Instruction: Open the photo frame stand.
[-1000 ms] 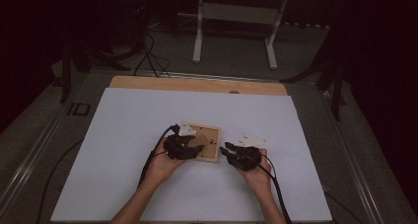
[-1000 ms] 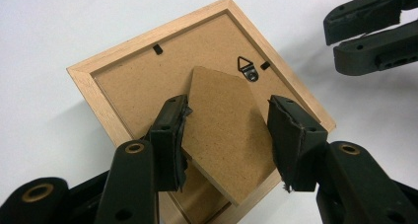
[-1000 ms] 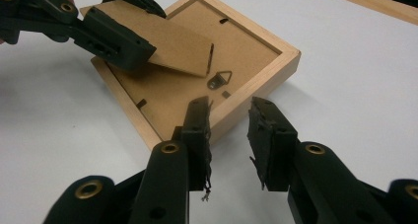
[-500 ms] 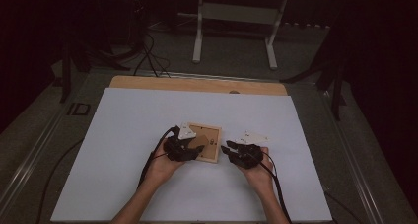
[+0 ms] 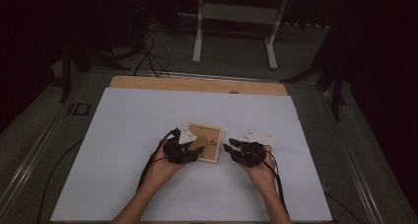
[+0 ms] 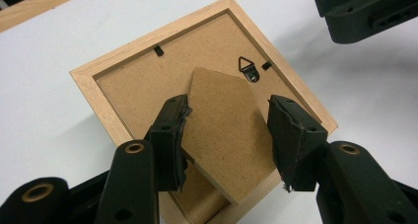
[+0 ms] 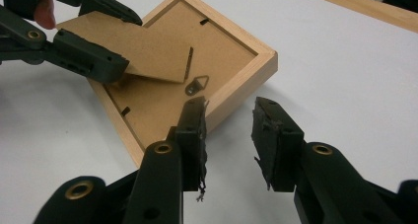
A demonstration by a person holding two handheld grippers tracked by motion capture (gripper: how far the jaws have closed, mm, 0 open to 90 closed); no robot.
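Note:
A small wooden picture frame (image 5: 211, 133) (image 6: 128, 86) (image 7: 236, 71) lies face down on the white table top, its brown backing and metal hanger (image 6: 248, 68) (image 7: 197, 85) facing up. The cardboard easel stand (image 6: 222, 145) (image 7: 148, 51) is lifted off the backing, and my left gripper (image 5: 194, 150) (image 6: 229, 110) (image 7: 125, 41) is shut on its two side edges. My right gripper (image 5: 229, 147) (image 7: 229, 110) sits low at the frame's right corner. Its jaws have just been opening and hold nothing; only bare table lies between them.
The white sheet (image 5: 123, 135) covers most of the table, with a bare wooden strip (image 5: 197, 84) along the far edge. Beyond the table, a metal stand's legs (image 5: 234, 17) and cables lie on the dark floor. Both forearms enter from the bottom.
The right gripper's jaws have spread wider beside the frame's right corner. The left gripper, the stand and the frame have stayed put.

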